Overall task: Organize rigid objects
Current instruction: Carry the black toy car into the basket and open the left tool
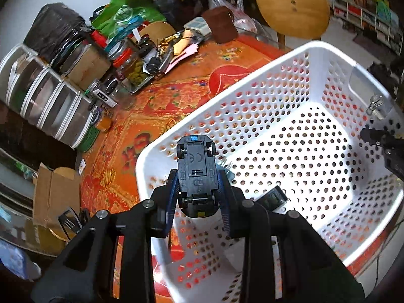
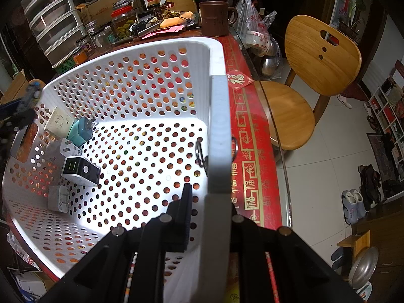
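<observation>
Left tongs [image 1: 198, 189] at lower centre, clamped on upturned blue toy car [image 1: 196, 174], long axis pointing up-frame over white perforated plastic basket [image 1: 290, 131]. Right tongs [image 2: 212, 202] straddle basket rim, closure unclear.

The basket [image 2: 218, 126] wall hides the right tool's [image 2: 209, 202] right finger; the toy car [image 2: 31, 96] at the far left is blurred.

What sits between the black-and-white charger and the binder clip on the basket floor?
Right wrist view: only bare perforated floor between the black-and-white charger and binder clip in the basket.
</observation>
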### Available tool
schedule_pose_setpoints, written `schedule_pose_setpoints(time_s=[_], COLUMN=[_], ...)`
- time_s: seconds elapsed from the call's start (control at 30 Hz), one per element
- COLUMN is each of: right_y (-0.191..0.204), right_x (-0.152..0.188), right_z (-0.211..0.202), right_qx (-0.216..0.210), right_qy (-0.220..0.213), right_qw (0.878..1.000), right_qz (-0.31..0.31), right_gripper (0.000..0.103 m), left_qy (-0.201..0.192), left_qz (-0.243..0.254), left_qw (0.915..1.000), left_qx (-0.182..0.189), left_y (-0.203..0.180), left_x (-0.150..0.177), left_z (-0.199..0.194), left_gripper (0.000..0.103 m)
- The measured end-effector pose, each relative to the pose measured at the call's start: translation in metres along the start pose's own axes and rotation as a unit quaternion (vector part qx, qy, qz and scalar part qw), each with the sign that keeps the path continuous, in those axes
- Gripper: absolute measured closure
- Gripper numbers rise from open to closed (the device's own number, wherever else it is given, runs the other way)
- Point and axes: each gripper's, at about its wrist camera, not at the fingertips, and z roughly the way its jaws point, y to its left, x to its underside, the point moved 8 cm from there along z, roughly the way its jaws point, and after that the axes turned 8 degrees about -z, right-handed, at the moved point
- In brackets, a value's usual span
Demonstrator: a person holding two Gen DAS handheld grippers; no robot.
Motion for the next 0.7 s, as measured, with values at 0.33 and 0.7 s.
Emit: schedule_pose_setpoints(time_s=[0.33, 0.7], right_y=[0.001, 0.001], right_x=[0.002, 0.002], right_z=[0.0, -0.001], right_qx=[0.002, 0.003], right_qy=[0.001, 0.0], right_qw=[1.0, 1.0], right_qz=[-0.004, -0.005], right_gripper=[0.09, 0.09], left_qy=[0.033, 0.05], left_qz=[0.041, 0.065], left_qw=[0.9985, 0.9965], left_qx=[-0.013, -0.018], left_y=[-0.037, -0.051], left_x=[-0.006, -0.005], left_z=[0.042, 0.066], left_gripper=[0.075, 0.075])
